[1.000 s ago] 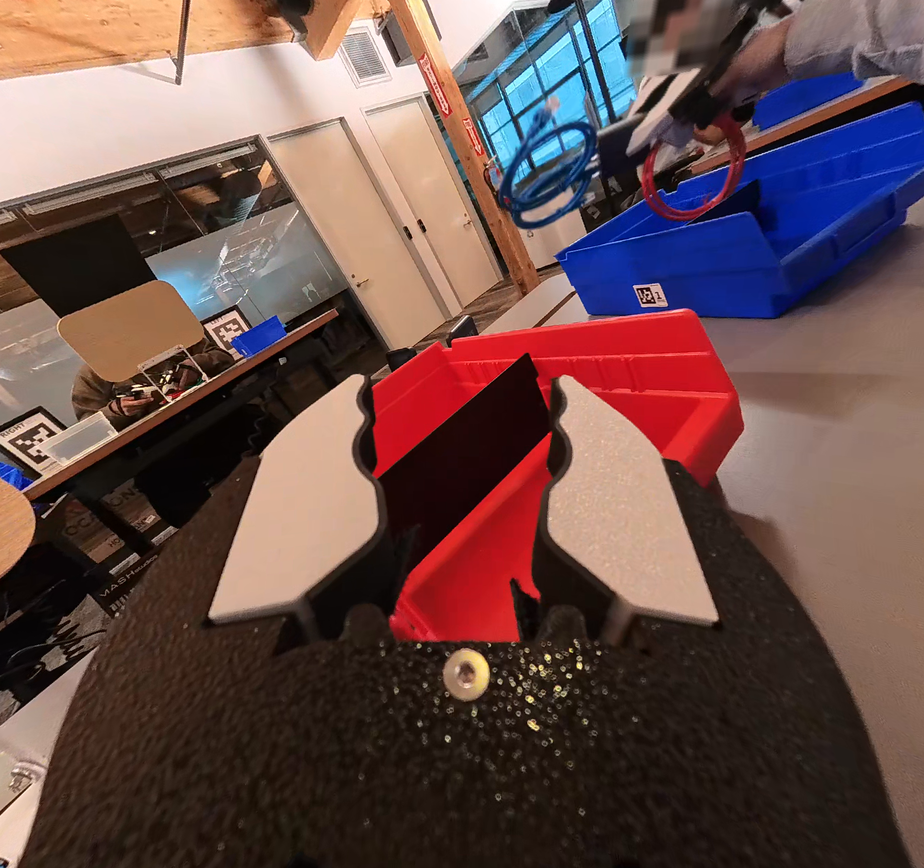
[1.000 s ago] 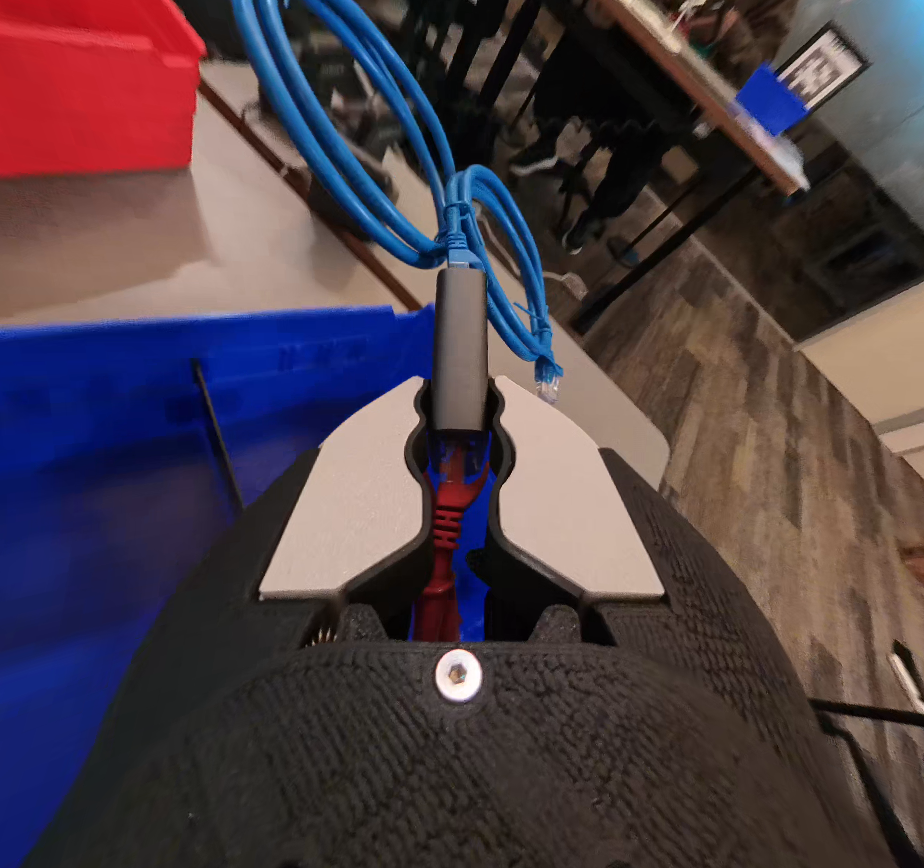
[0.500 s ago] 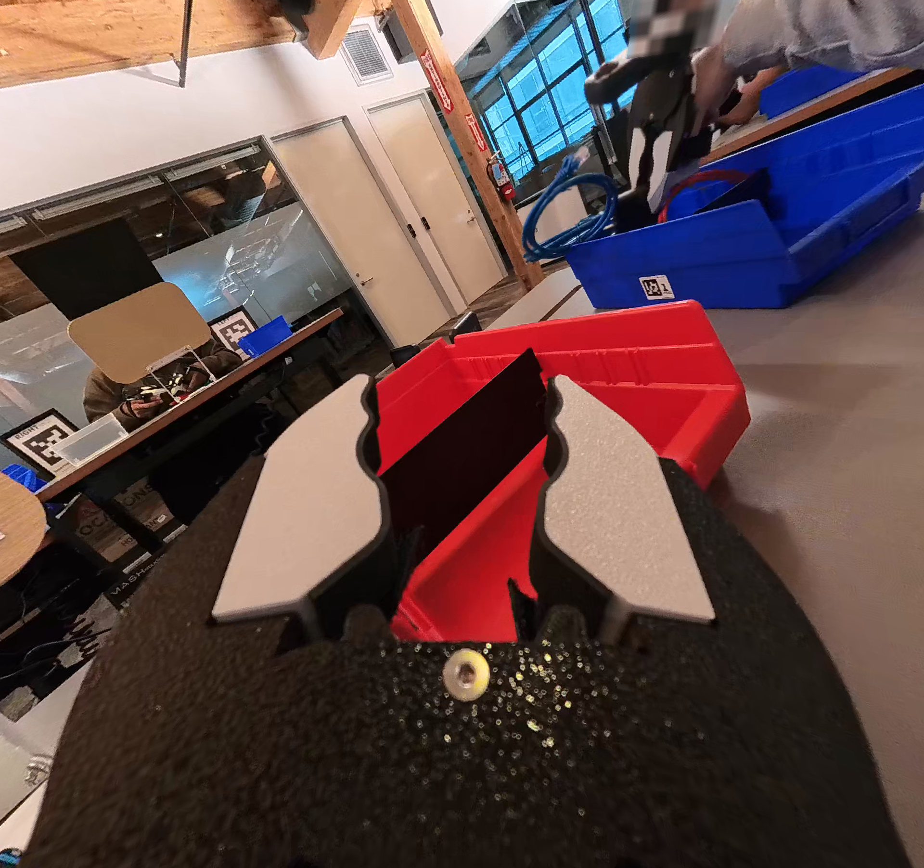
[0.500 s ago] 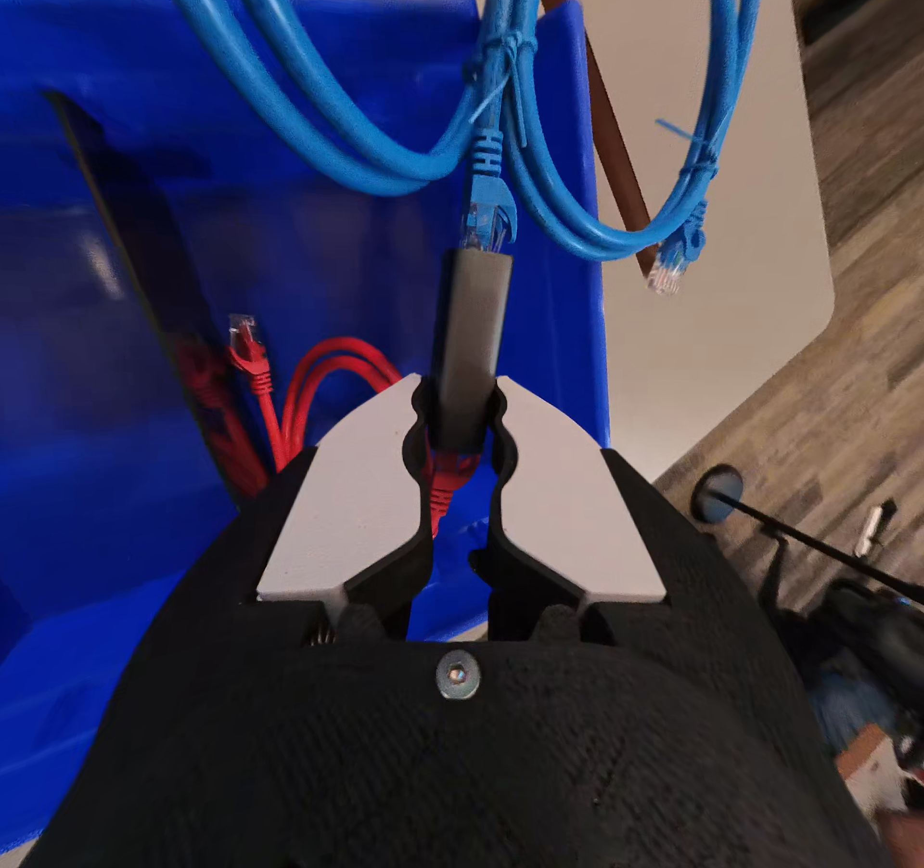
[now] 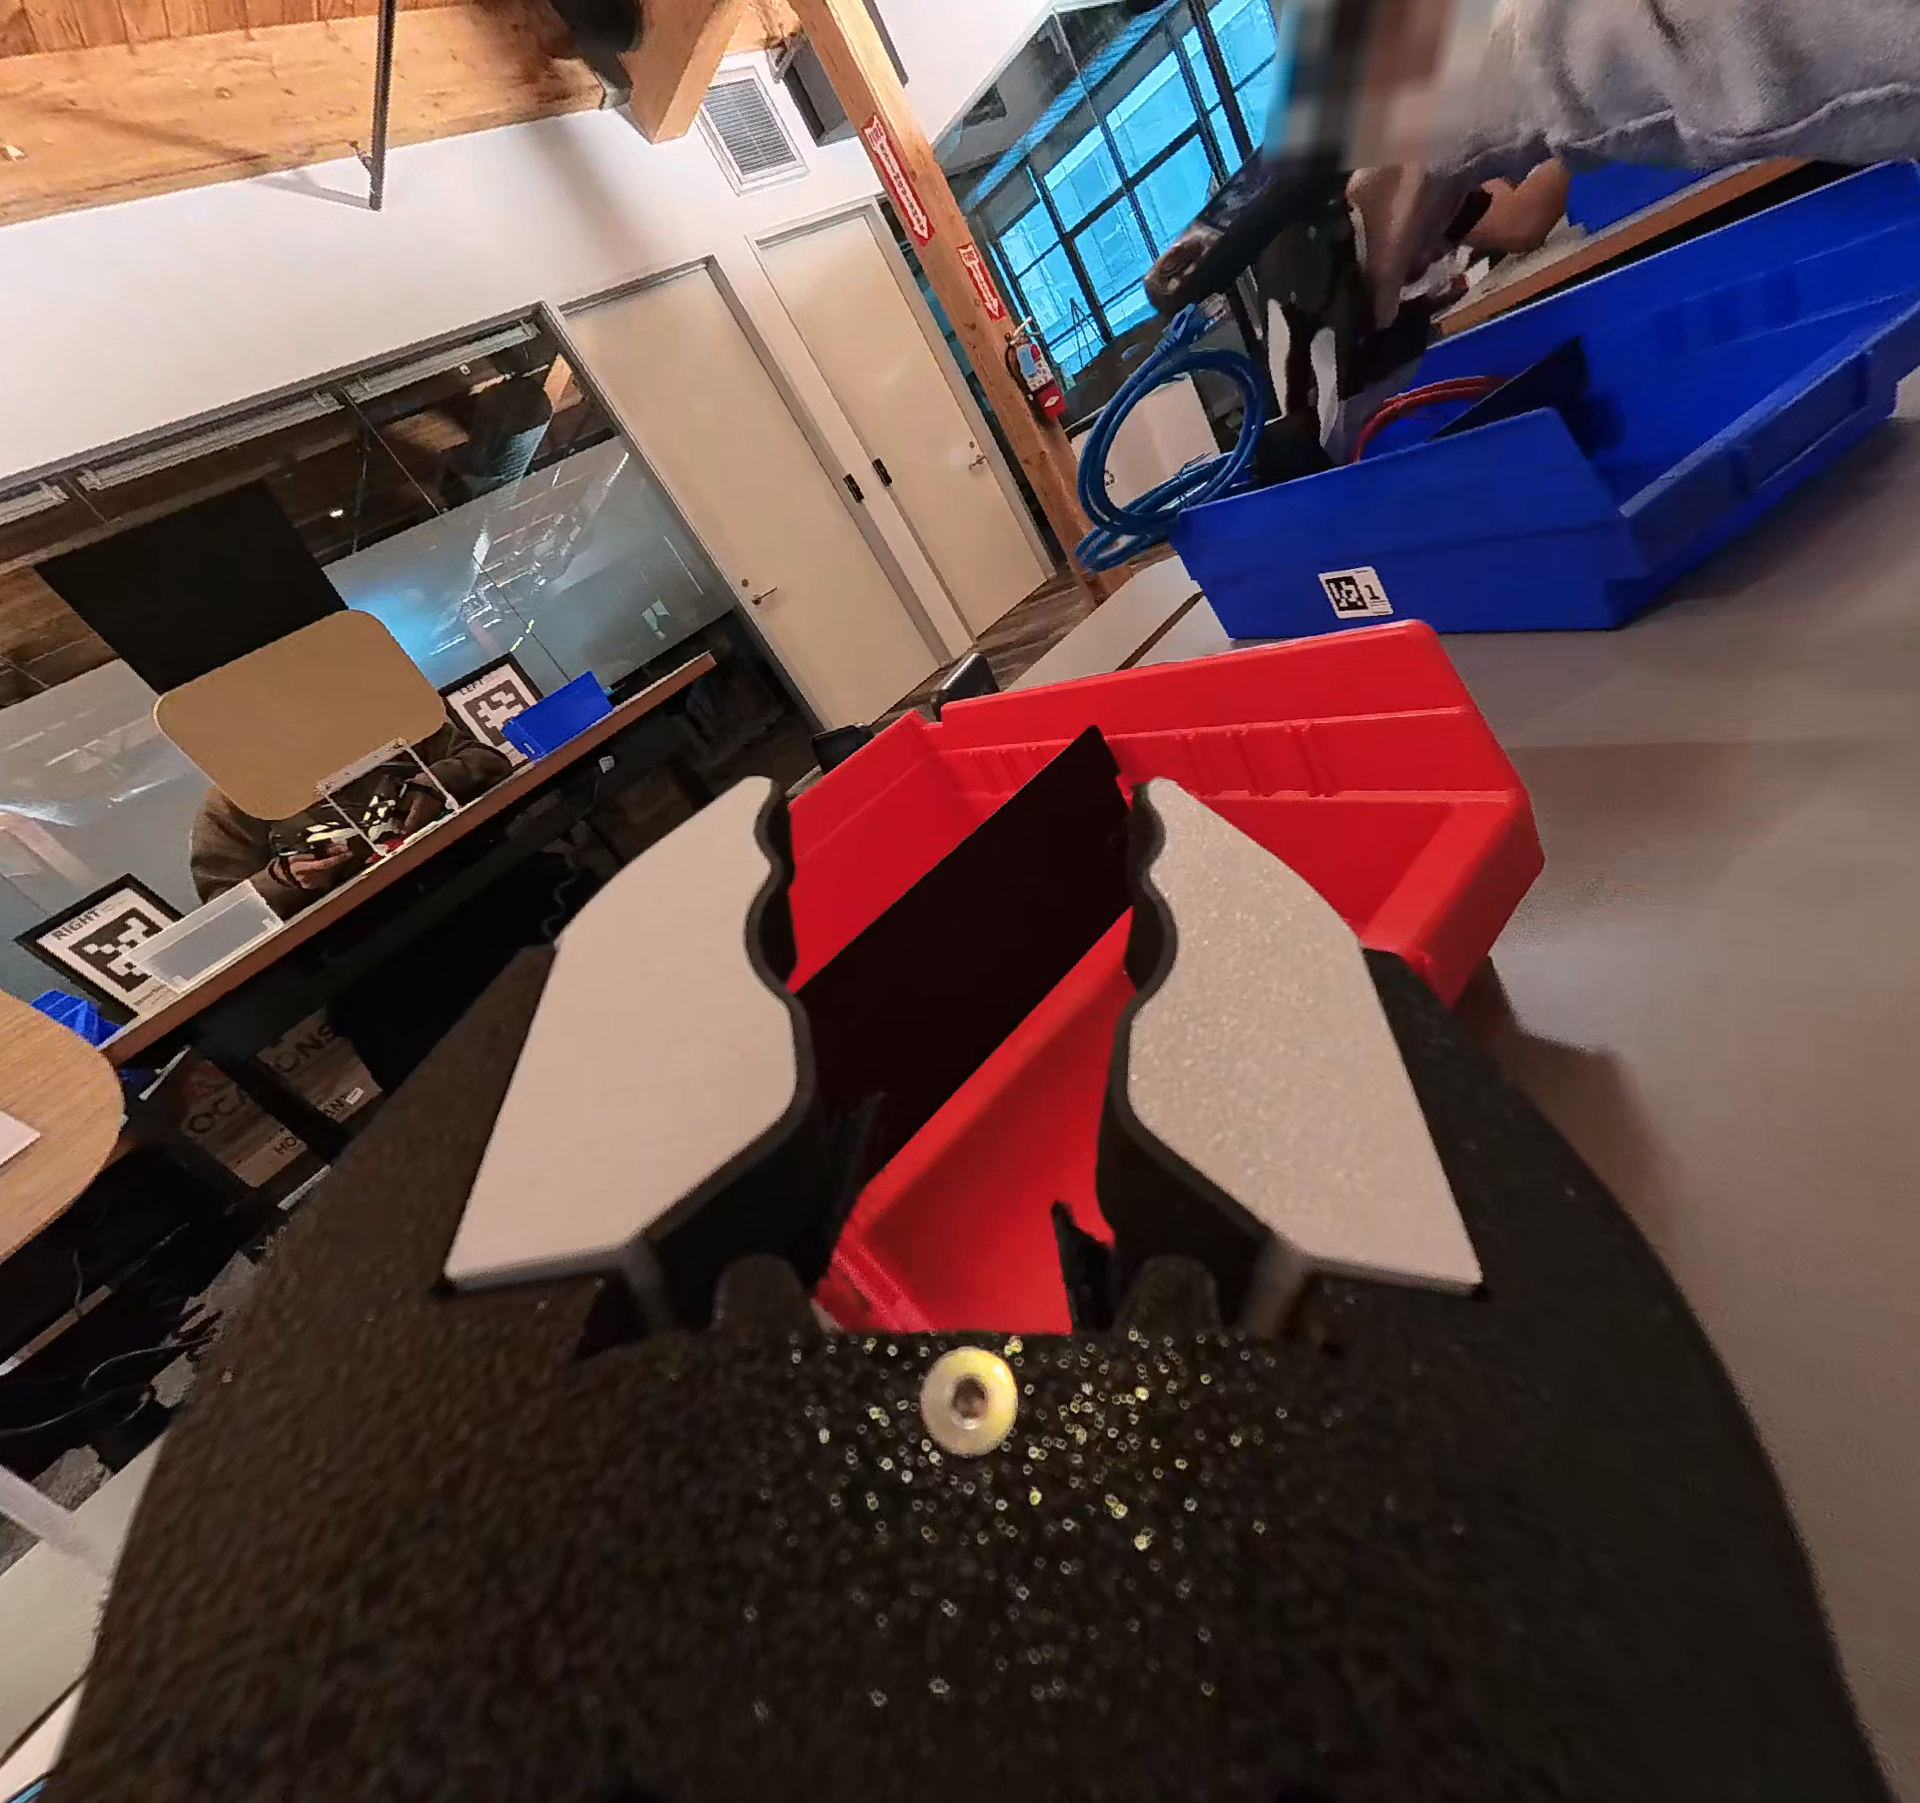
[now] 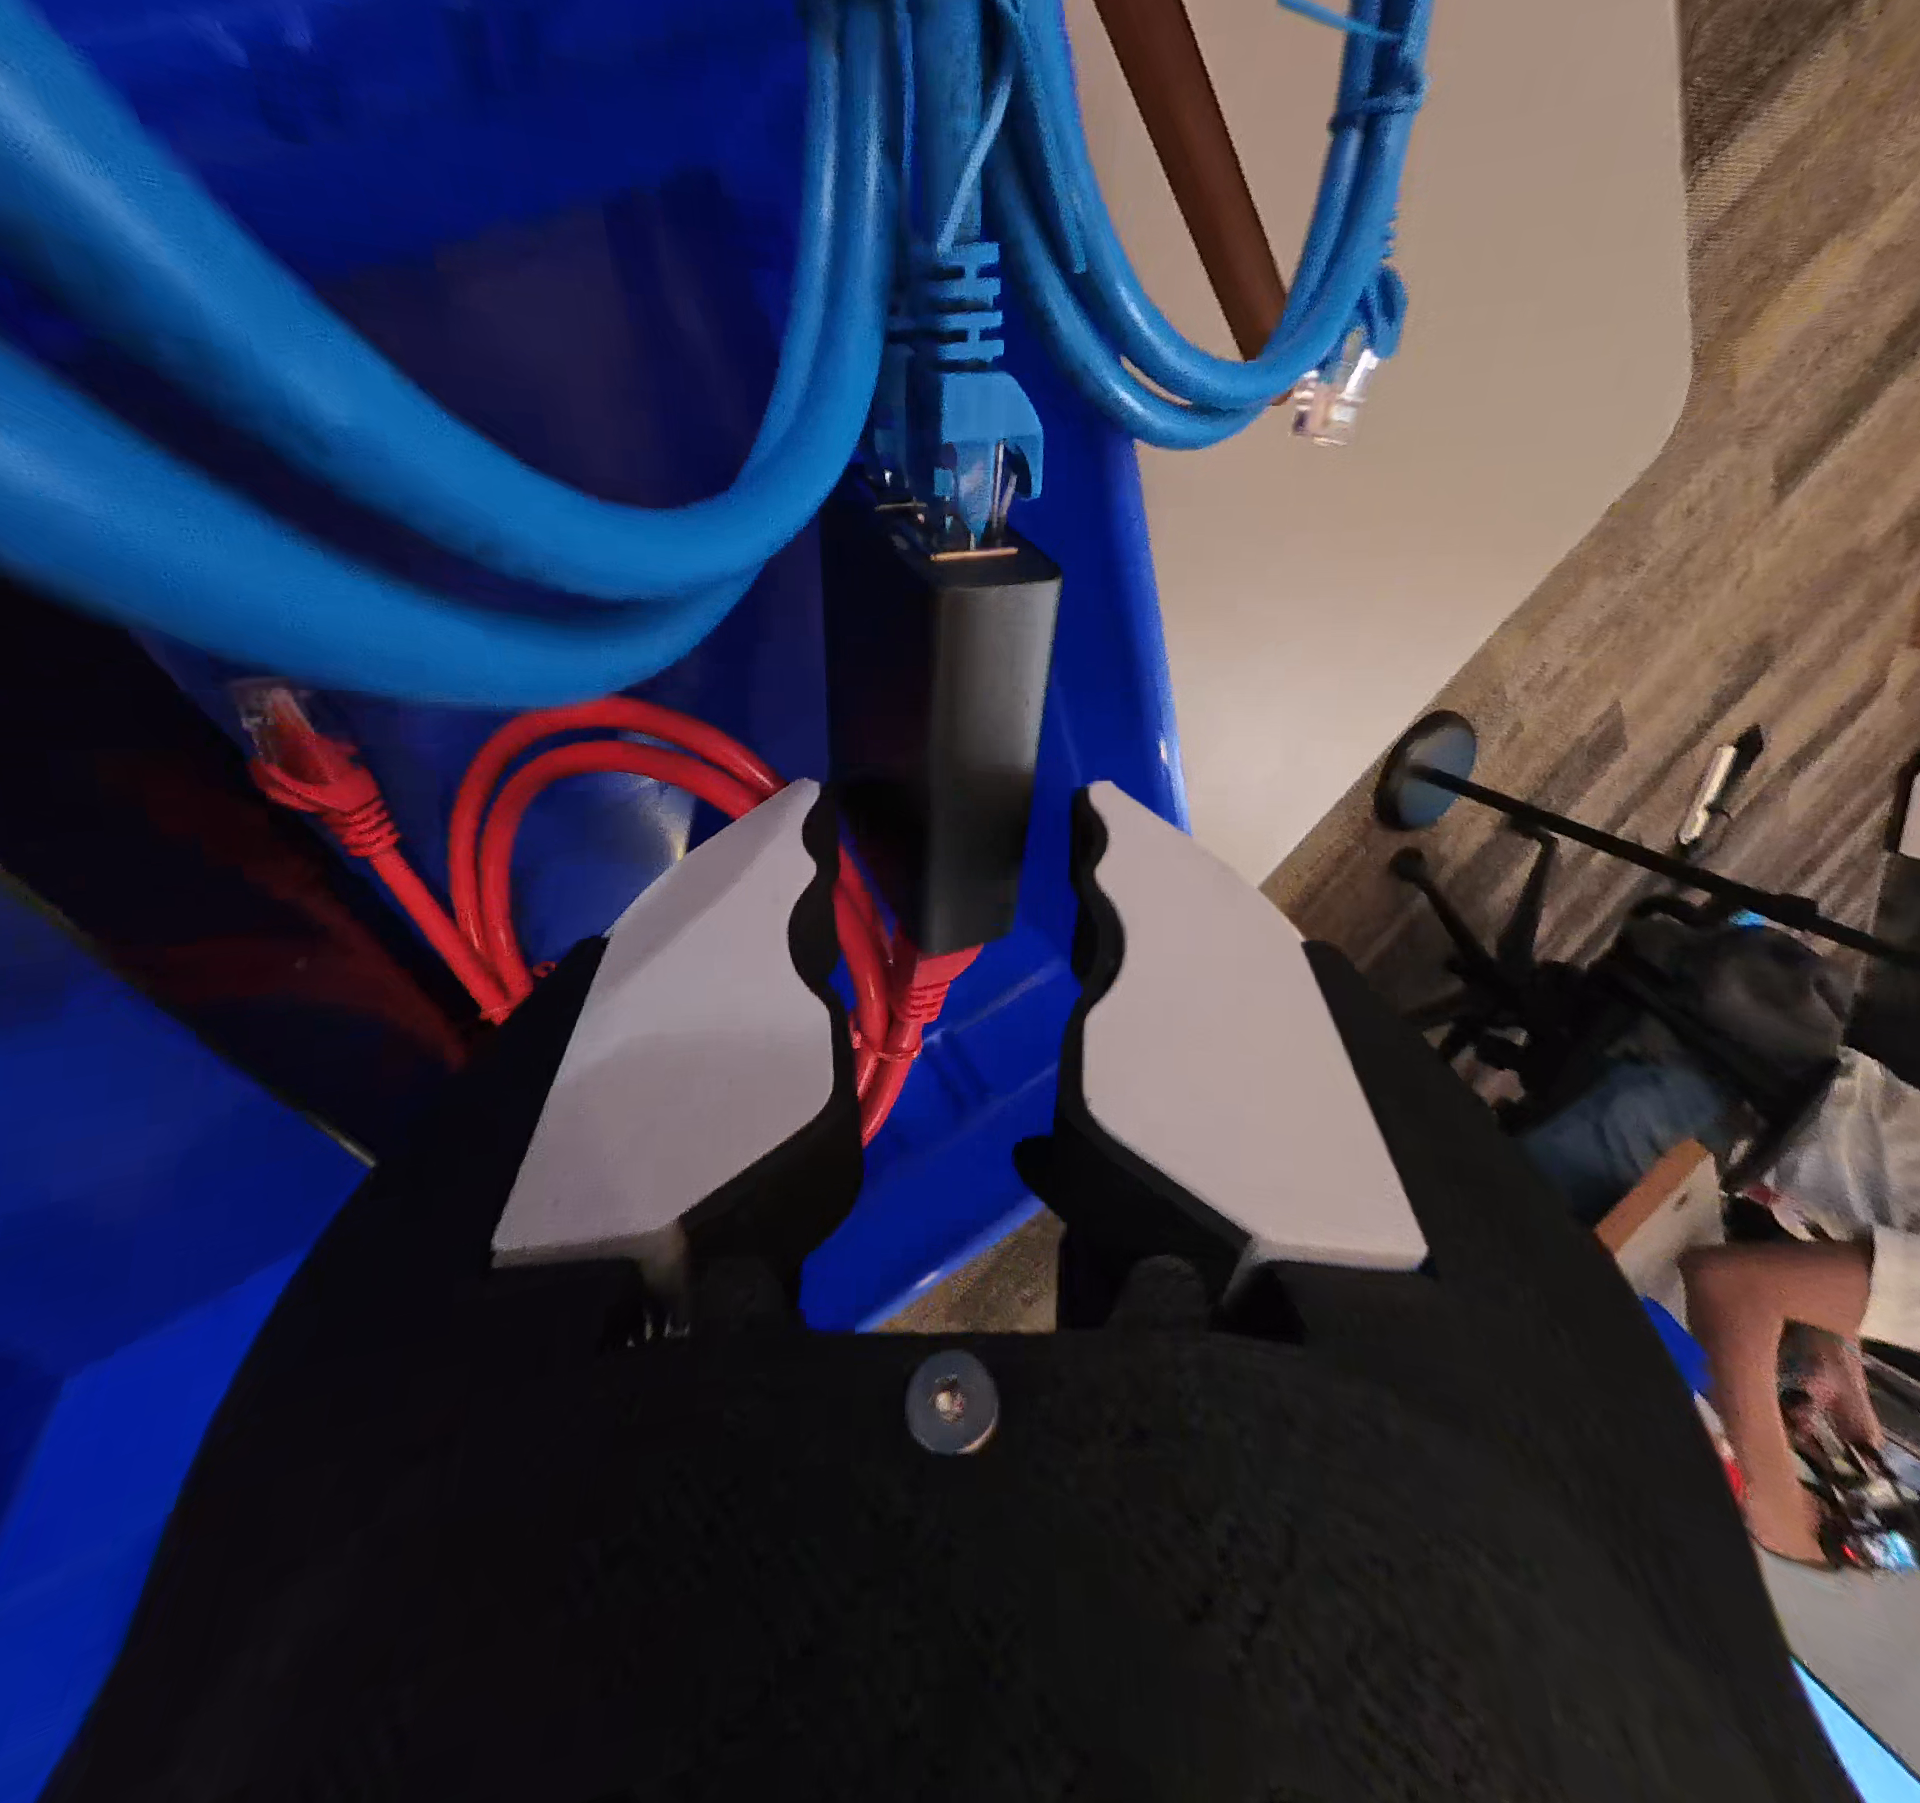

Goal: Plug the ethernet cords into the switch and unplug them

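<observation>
My right gripper (image 6: 945, 797) is open above the blue bin (image 6: 416, 91). A black coupler (image 6: 945, 714) stands loose between its fingertips, with a coiled blue network cable (image 6: 416, 465) plugged into its far end and a coiled red network cable (image 6: 540, 766) into its near end. The red coil lies in the bin beside a black divider (image 6: 104, 766). My left gripper (image 5: 956, 797) is open and empty, over the red bin (image 5: 1351, 766) and its black divider (image 5: 966, 932). The left wrist view shows the right gripper (image 5: 1320, 351) far off at the blue bin (image 5: 1558, 527), the blue cable (image 5: 1153, 465) hanging over the bin's end.
Both bins stand on a grey table (image 5: 1714, 1026). A person's grey sleeve (image 5: 1714, 18) reaches over the blue bin. Beyond the table edge are wood floor (image 6: 1766, 403), a black stand (image 6: 1434, 777), another desk with a seated person (image 5: 343, 839), and doors (image 5: 748, 506).
My right gripper came down over the blue bin and opened, letting go of the black coupler; the red coil now lies in the bin. My left gripper has barely moved.
</observation>
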